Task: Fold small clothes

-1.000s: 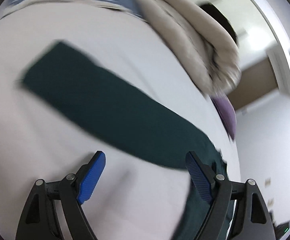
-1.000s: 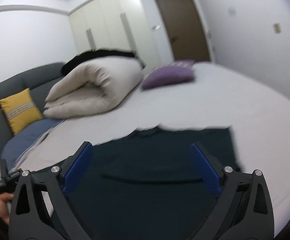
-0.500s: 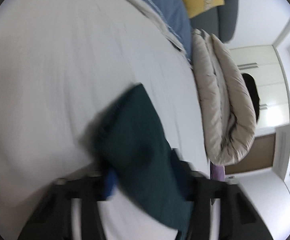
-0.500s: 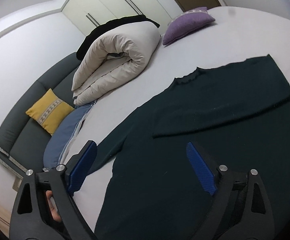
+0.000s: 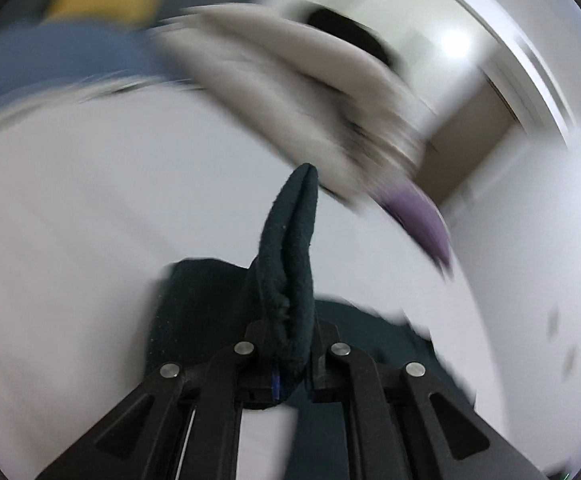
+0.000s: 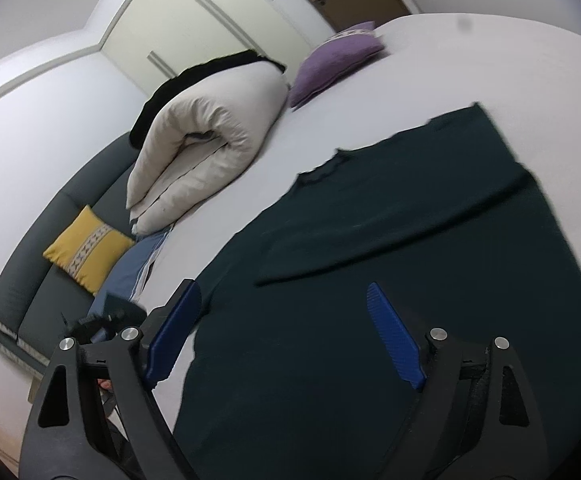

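A dark green long-sleeved sweater (image 6: 410,264) lies flat on the white bed (image 6: 470,64), one sleeve folded across its chest. My right gripper (image 6: 286,340) is open and empty, hovering over the sweater's lower body. In the left wrist view, my left gripper (image 5: 290,344) is shut on the sweater's other sleeve (image 5: 290,256), whose cuff end sticks up between the jaws. The rest of the sweater (image 5: 194,304) lies below and behind it. The left wrist view is blurred by motion.
A rolled beige duvet (image 6: 206,148) lies at the far side of the bed with a purple pillow (image 6: 338,56) beside it. A grey sofa (image 6: 30,264) with a yellow cushion (image 6: 86,252) and blue cloth (image 6: 130,272) stands left. Wardrobes and a brown door stand behind.
My left gripper has gone from open over the flat sleeve to shut on it and has lifted its end. My right gripper has risen and tilted over the sweater, staying open.
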### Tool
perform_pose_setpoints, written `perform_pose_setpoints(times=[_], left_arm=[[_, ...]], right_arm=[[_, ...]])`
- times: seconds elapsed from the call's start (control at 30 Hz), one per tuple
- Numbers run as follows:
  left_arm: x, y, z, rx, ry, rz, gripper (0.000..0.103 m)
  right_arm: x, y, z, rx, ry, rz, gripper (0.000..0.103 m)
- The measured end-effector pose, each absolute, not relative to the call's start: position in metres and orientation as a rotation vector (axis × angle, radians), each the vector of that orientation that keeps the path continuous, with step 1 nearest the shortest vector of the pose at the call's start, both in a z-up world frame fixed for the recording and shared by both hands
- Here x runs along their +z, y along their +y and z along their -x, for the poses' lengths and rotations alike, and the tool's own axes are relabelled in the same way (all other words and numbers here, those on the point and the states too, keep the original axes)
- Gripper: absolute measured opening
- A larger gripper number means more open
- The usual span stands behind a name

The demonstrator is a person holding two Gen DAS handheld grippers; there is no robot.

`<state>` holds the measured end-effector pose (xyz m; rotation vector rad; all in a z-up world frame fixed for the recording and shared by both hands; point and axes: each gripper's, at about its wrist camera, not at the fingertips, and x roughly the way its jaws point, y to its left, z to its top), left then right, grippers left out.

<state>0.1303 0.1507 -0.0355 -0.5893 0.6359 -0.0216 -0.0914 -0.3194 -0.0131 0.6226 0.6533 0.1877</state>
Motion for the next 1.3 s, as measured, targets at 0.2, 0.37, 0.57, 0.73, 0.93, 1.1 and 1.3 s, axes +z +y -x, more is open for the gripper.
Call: perform_pose_setpoints(times=[0.2, 0.37, 0.57, 0.73, 0.93, 1.1, 1.3], left_arm=[[-0.059, -0.055, -0.147, -0.286, 0.770, 0.254, 0.018], [-0.101, -0.120, -0.135, -0.339, 0.873, 0.134, 0.068], [-0.095, -0.082, -0.085, -0.366, 0.834, 0.167, 0.086], [-0.086, -0.006, -0.073, -0.284, 0.806, 0.319, 0.083], [-0.079, 0.064, -0.074, -0.178, 0.754, 0.407, 0.083], [-0.081, 0.095, -0.075, -0.135, 0.737, 0.464, 0.082], [-0.076, 0.108, -0.089, -0.103, 0.712, 0.494, 0.082]], right_arm=[[-0.027, -0.380, 0.111, 0.089, 0.627, -0.700, 0.085], [-0.050, -0.413, 0.110, 0.035, 0.691, -0.734, 0.086], [-0.078, -0.408, 0.075, 0.106, 0.788, -0.773, 0.086], [-0.084, -0.359, 0.014, 0.212, 0.868, -0.707, 0.086], [-0.109, -0.291, -0.054, 0.200, 1.030, -0.542, 0.074], [-0.106, -0.257, -0.071, 0.153, 1.055, -0.374, 0.023], [-0.054, -0.248, -0.055, 0.217, 0.940, -0.259, 0.006]])
